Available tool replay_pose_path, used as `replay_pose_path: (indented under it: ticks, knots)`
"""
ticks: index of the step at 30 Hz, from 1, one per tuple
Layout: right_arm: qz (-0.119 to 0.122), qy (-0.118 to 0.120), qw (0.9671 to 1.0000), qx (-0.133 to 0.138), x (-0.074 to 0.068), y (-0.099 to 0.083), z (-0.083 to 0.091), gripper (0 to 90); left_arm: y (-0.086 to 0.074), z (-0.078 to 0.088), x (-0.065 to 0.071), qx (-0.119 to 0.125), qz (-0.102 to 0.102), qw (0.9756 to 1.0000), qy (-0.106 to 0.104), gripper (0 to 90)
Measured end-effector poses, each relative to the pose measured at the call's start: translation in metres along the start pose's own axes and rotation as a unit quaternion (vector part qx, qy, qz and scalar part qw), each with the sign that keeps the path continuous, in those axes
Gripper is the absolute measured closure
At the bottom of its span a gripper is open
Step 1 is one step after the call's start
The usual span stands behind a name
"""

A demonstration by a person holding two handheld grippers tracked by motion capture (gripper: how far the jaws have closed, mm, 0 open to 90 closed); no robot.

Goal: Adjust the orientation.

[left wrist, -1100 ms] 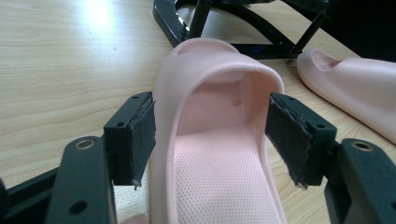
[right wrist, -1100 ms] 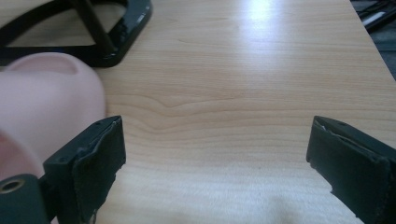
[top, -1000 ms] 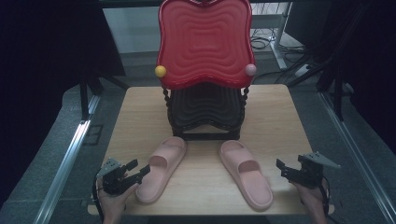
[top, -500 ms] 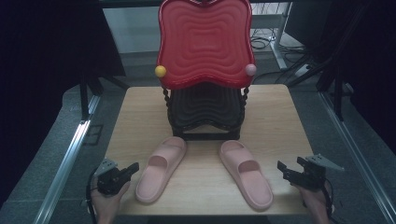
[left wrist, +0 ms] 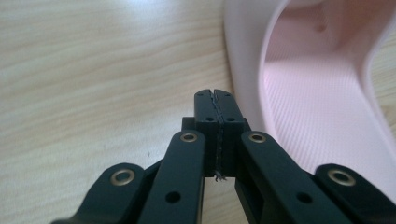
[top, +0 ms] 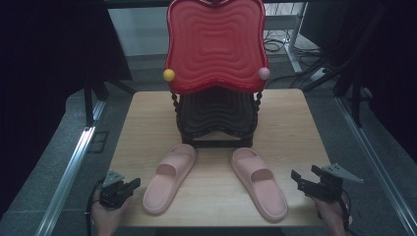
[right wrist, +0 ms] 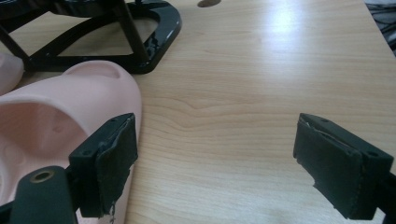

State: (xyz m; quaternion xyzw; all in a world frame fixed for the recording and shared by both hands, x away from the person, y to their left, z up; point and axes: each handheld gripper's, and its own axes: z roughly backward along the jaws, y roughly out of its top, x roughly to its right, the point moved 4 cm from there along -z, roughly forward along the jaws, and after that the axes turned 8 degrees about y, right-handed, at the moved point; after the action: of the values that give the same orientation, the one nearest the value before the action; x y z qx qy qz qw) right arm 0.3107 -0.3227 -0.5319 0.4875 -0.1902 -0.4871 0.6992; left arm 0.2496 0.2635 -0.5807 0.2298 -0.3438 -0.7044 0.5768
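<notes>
Two pink slippers lie on the wooden table (top: pixel 295 128), toes toward a black rack. Just left of the left slipper (top: pixel 169 179), near the table's front edge, my left gripper (top: pixel 134 184) is shut with nothing in it. In the left gripper view the left gripper (left wrist: pixel 216 99) has its jaws pressed together over bare wood, with the slipper's side wall (left wrist: pixel 322 88) just to the right. My right gripper (top: pixel 305 173) stands open to the right of the right slipper (top: pixel 258 184). In the right gripper view the right gripper (right wrist: pixel 224 154) holds nothing, and the slipper (right wrist: pixel 56 112) sits beside its left pad (right wrist: pixel 114 158).
A black rack (top: pixel 216 115) with a red wavy top shelf (top: pixel 214 44) stands at mid-table; a yellow ball (top: pixel 168 74) and a pink ball (top: pixel 264 73) sit at its corners. The rack's base (right wrist: pixel 144 49) lies beyond the right slipper. Metal rails run along both sides.
My left gripper's jaws, open a second ago, have closed on nothing, and that hand has slid a little toward the table's front left corner. The right gripper has kept still.
</notes>
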Motion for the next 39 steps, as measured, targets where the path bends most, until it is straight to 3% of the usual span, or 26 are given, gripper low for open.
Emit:
replay_pose_path:
  ticks: [3,6,9,10,11,17,21,23,27,28,29,32,33,36,39]
  knots:
    - [0.0,0.003,1.0,0.002,-0.003,0.002,0.0,13.7,-0.005,0.0,0.002,-0.004,-0.007,1.0,0.002,89.7]
    - [0.001,0.003,1.0,0.008,-0.005,0.003,0.003,13.8,-0.008,-0.005,0.012,-0.014,-0.027,0.9995,-0.013,89.8]
    - [-0.003,0.014,0.9998,0.011,-0.005,0.004,0.003,13.7,-0.009,-0.008,0.019,-0.012,-0.034,0.9992,-0.016,89.8]
    - [-0.017,0.032,0.9991,0.024,-0.003,0.007,0.006,13.7,-0.009,-0.009,0.024,-0.012,-0.043,0.9987,-0.025,89.8]
    - [-0.022,0.034,0.9988,0.027,-0.002,0.008,0.007,13.8,-0.008,-0.008,0.029,-0.008,-0.045,0.9984,-0.033,89.8]
    - [-0.021,0.029,0.999,0.025,-0.001,0.006,0.008,13.7,-0.01,-0.006,0.034,-0.006,-0.038,0.9981,-0.049,89.8]
    - [-0.021,0.042,0.9985,0.028,-0.002,0.01,0.008,13.8,-0.009,-0.006,0.043,-0.006,-0.027,0.9973,-0.068,89.8]
    - [-0.023,0.047,0.9978,0.041,-0.003,0.016,0.013,13.8,-0.009,-0.006,0.055,-0.007,-0.052,0.9956,-0.077,89.8]
    - [-0.016,0.052,0.9975,0.044,-0.007,0.019,0.017,13.7,-0.01,-0.006,0.075,-0.01,-0.056,0.9927,-0.106,89.7]
    - [-0.014,0.055,0.9973,0.048,-0.009,0.021,0.018,13.8,-0.01,-0.007,0.083,-0.011,-0.06,0.9907,-0.121,89.7]
    - [-0.014,0.055,0.9973,0.048,-0.009,0.021,0.018,13.8,-0.01,-0.007,0.083,-0.011,-0.06,0.9907,-0.121,89.7]
    - [-0.005,0.063,0.9966,0.052,-0.017,0.026,0.019,14.1,-0.008,-0.012,0.104,-0.01,-0.072,0.9864,-0.147,89.7]
    - [-0.005,0.063,0.9966,0.052,-0.017,0.026,0.019,14.1,-0.008,-0.012,0.104,-0.01,-0.072,0.9864,-0.147,89.8]
    - [-0.004,0.065,0.9963,0.056,-0.02,0.028,0.021,14.7,-0.007,-0.019,0.126,-0.015,-0.088,0.9812,-0.171,89.7]
    - [0.001,0.074,0.9957,0.057,-0.023,0.028,0.023,15.0,-0.006,-0.025,0.135,-0.017,-0.09,0.9802,-0.175,89.6]
